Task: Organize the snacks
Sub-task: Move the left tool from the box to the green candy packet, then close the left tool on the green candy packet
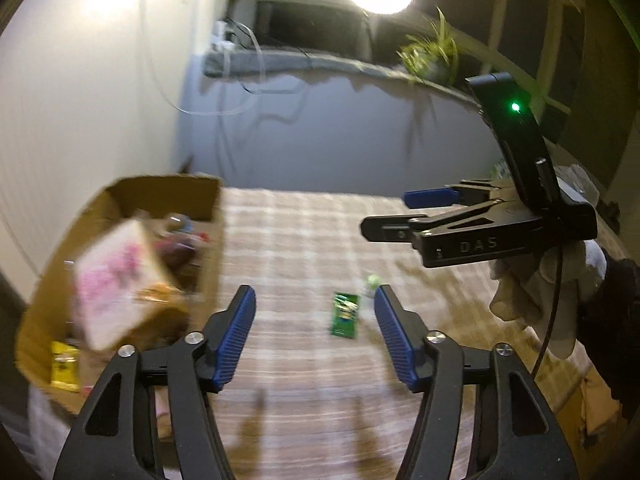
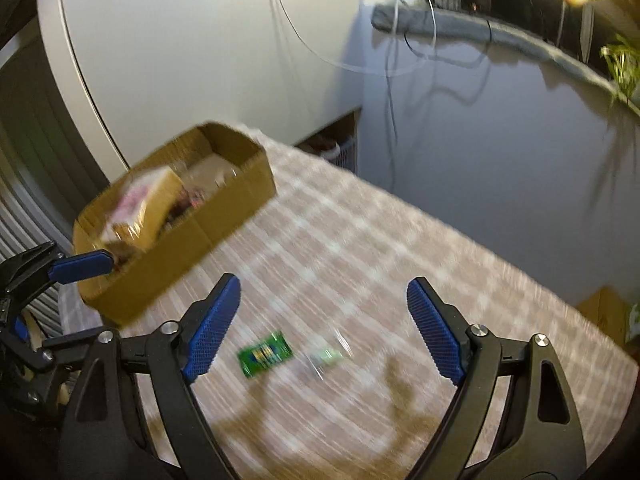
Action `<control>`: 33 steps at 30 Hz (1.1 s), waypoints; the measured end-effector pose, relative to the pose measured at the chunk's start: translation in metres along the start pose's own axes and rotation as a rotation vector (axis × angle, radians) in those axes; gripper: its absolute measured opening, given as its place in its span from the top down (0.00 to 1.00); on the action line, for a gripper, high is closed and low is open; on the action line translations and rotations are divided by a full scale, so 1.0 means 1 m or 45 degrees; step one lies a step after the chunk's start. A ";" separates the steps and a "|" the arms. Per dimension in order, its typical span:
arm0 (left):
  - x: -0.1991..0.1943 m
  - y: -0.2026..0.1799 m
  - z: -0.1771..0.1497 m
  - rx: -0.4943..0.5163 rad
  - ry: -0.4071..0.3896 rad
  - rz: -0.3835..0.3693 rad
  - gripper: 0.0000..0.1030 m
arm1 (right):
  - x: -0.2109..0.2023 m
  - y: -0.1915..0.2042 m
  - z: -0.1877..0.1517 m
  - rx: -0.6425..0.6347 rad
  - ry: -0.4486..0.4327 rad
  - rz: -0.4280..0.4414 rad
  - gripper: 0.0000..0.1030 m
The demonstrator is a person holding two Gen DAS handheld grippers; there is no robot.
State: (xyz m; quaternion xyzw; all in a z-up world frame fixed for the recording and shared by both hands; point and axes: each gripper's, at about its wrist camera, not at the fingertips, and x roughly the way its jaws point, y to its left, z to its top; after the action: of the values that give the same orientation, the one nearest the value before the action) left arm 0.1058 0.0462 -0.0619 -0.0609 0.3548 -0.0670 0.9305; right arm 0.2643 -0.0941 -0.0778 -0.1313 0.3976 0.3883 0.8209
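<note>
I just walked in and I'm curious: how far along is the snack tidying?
Mostly done, it seems: the cardboard box already holds a pile of snacks, including a pink and white pack. Nothing is in hand; the left gripper and right gripper are both open and empty. Left on the checked tablecloth: a green packet and a small clear wrapper.

Both views are wrist fisheyes looking forward and down along their own blue-padded fingers onto a checked tablecloth (image 1: pixel 304 232), from close above it. Left wrist view faces the far wall, cardboard box (image 1: pixel 120 200) near at left, right gripper (image 1: pixel 404 212) crossing at right. Right wrist view sits further right, box (image 2: pixel 240 192) farther off; left gripper's finger at its left edge. Shared: box, green packet (image 1: pixel 344 314) (image 2: pixel 265 354), cloth.
</note>
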 end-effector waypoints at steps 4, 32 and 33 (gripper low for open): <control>0.023 -0.015 -0.001 0.039 0.076 -0.045 0.52 | 0.012 -0.012 -0.018 0.010 0.078 0.012 0.26; 0.108 -0.040 -0.013 0.243 0.256 0.009 0.81 | 0.052 -0.010 -0.053 -0.125 0.158 0.006 0.72; 0.108 -0.041 -0.013 0.248 0.254 0.004 0.81 | 0.051 -0.008 -0.054 -0.136 0.153 -0.003 0.73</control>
State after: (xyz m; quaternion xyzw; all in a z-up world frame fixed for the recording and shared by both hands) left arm 0.1739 -0.0131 -0.1352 0.0373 0.4374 -0.1055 0.8923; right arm 0.2605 -0.1006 -0.1525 -0.1985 0.4248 0.3994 0.7877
